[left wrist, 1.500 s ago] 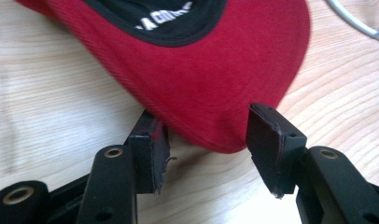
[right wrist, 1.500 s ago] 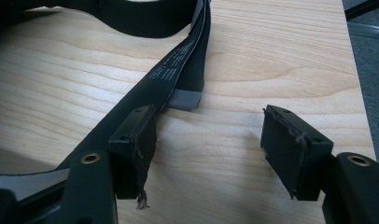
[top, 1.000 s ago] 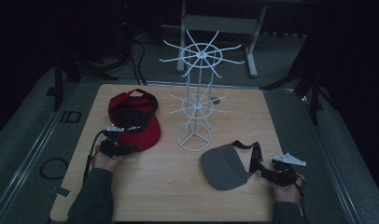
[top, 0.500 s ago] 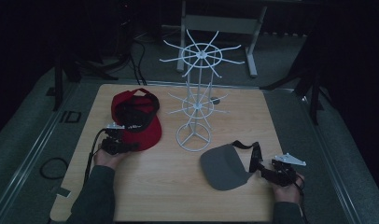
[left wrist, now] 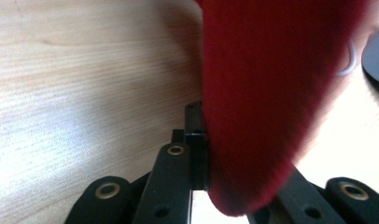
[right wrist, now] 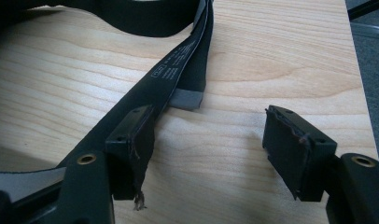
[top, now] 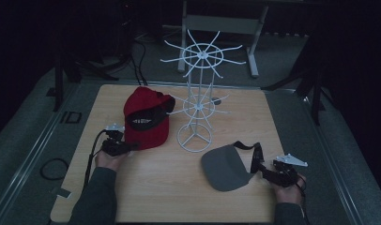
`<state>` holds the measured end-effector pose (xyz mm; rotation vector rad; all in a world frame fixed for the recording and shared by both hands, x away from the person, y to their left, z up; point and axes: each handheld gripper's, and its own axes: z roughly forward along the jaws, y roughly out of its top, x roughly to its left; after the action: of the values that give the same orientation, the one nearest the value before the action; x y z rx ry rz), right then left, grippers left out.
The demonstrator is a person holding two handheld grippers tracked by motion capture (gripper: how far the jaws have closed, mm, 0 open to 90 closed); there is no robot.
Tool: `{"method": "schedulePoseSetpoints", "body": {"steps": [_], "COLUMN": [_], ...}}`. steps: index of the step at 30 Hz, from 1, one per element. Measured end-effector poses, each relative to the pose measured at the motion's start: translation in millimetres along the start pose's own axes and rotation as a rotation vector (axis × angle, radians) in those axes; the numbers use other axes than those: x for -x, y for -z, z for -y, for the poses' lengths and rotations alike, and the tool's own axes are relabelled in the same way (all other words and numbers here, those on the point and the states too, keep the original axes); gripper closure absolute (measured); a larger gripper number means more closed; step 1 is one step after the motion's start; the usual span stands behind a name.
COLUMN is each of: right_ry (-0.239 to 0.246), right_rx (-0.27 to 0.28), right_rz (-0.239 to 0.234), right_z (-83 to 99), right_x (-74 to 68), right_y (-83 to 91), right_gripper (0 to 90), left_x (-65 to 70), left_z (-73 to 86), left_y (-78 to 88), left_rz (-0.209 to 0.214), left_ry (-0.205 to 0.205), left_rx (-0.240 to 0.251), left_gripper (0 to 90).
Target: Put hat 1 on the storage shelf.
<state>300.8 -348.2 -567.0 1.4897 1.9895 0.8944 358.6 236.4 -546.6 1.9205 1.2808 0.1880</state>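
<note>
On the pale wooden table we are seeing a white wire hat stand, its upper spokes fading into the dark. Left of its base a red fabric cap is lying, and our left gripper has just been closing and is now pinching the brim, which is hiding one jaw up close. Nearer us, the right gripper is standing wide open beside the black strap of a grey visor, holding nothing.
</note>
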Motion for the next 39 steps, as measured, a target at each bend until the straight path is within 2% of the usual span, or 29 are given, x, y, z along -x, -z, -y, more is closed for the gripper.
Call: {"method": "schedulePoseSetpoints", "body": {"steps": [7,10,12,17,29,39], "right_ry": [0.000,0.000,0.000,0.001,0.001,0.001], "right_rx": [0.000,0.000,0.000,0.000,0.000,-0.001], "right_rz": [0.000,0.000,0.000,-0.001,-0.001,-0.001], "right_z": [0.0,0.0,0.0,0.0,0.0,0.0], "right_x": [0.0,0.0,0.0,0.0,0.0,-0.1], "right_y": [0.0,0.0,0.0,0.0,0.0,0.0], "right_gripper": [34.2,34.2,34.2,34.0,34.0,33.8], "left_x": [1.8,3.7,2.6,1.6,4.6,7.8], "left_z": [5.0,5.5,5.2,3.6,-5.8,-10.4], "left_y": [0.9,2.7,3.9,10.5,27.7,35.7], "left_rz": [-0.015,-0.040,-0.032,-0.044,-0.086,-0.106], "left_ry": [0.002,-0.004,-0.007,-0.012,-0.034,-0.039], "left_rx": [0.043,0.072,0.079,0.105,0.131,0.144], "left_gripper": [85.9,86.0,86.1,86.1,86.0,86.0]}}
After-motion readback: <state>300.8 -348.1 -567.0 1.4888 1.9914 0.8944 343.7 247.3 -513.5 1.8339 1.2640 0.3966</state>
